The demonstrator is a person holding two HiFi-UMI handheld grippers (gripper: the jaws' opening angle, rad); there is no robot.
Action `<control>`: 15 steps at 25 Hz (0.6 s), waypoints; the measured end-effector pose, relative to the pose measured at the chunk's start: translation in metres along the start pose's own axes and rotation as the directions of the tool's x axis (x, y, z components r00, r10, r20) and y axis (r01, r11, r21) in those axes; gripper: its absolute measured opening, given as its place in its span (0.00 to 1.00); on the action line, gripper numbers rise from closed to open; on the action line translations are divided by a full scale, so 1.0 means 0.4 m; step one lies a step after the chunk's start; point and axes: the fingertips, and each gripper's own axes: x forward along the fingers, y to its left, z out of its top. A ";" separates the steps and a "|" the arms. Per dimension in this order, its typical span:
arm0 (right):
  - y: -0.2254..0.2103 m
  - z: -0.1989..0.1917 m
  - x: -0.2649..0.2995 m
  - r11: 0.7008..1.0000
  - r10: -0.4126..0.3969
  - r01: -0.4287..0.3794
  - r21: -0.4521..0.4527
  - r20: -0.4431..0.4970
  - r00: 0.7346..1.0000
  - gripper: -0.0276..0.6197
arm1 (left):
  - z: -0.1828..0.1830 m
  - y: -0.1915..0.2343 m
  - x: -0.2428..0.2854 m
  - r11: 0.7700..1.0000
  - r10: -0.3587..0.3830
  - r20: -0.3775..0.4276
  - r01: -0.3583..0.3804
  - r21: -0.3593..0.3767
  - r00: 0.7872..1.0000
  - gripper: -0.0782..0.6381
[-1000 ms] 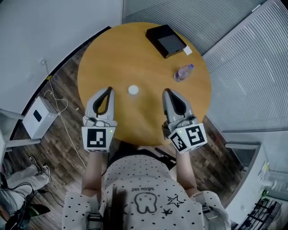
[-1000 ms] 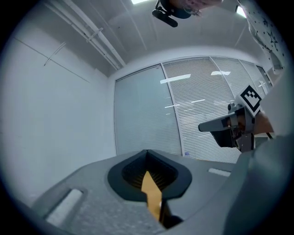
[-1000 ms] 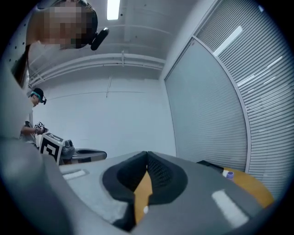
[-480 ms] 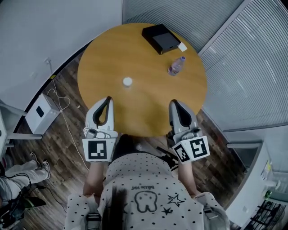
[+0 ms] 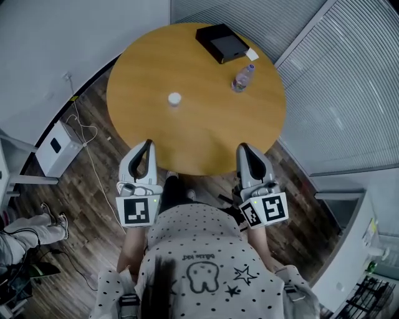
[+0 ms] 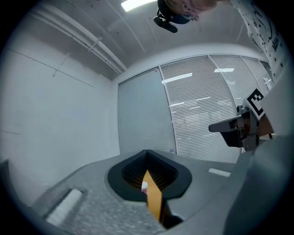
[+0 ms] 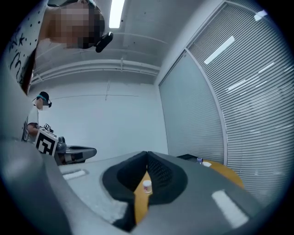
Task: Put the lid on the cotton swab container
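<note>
Head view: small white round container [image 5: 174, 99]

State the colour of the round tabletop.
Orange-brown; the round wooden tabletop shows best in the head view.

The room was lit evenly from above by ceiling strip lights [image 7: 117, 11], which burned out to white glare in both gripper views. Bright streaks lay across the slatted blinds [image 7: 248, 92] on the right. From the head, the round table [image 5: 193, 124] looked softly lit with hardly a shadow, and the floor [image 5: 93, 156] looked dimmer. The gripper views bent hard at their edges, with black corners, and whatever sat nearest the lens was blurred.
</note>
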 end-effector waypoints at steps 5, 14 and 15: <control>0.005 -0.027 -0.024 1.000 0.017 -0.017 -0.003 -0.011 1.000 0.05 | -0.032 -0.008 -0.029 1.000 0.018 -0.031 -0.019 -0.011 0.999 0.12; 0.041 -0.100 -0.035 0.999 0.036 -0.036 0.002 -0.063 0.997 0.05 | -0.091 -0.013 -0.059 1.000 0.024 -0.076 -0.025 -0.014 0.997 0.12; 0.044 -0.110 -0.034 0.999 0.039 -0.039 0.004 -0.069 0.997 0.05 | -0.096 -0.014 -0.061 1.000 0.023 -0.078 -0.024 -0.010 0.997 0.12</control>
